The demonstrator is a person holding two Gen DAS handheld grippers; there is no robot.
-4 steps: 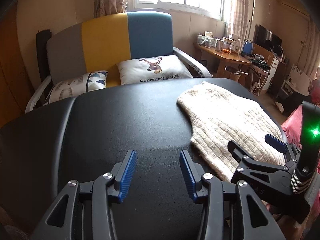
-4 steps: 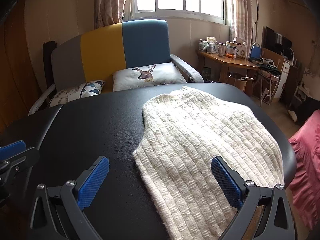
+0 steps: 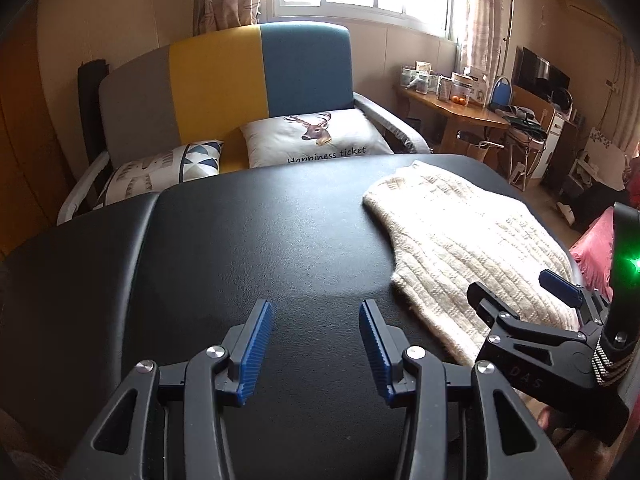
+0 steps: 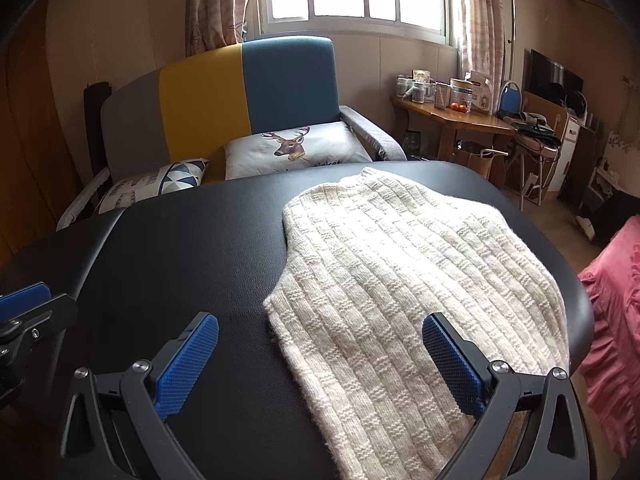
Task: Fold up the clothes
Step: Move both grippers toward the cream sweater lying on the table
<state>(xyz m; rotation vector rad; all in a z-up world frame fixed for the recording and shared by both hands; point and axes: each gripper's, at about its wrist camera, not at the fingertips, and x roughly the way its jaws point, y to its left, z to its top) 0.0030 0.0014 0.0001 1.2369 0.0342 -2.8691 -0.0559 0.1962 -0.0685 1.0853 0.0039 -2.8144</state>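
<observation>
Cream knit sweater (image 4: pixel 400 280) lies flat on right half of black padded table (image 3: pixel 240 248), near edge toward right gripper, right side close to table rim

Right gripper (image 4: pixel 320 360): 2 fingers spread wide, straddling sweater's near edge, clamped on nothing

Left gripper (image 3: pixel 316 344): fingers apart, empty, over bare table well left of sweater

Risks, judged: thick loose knit may bunch or give only 1 layer to pinch; pull toward right rim could slide it off slick surface; grippers close together, may collide

Sofa (image 3: pixel 260 80) beyond table
</observation>
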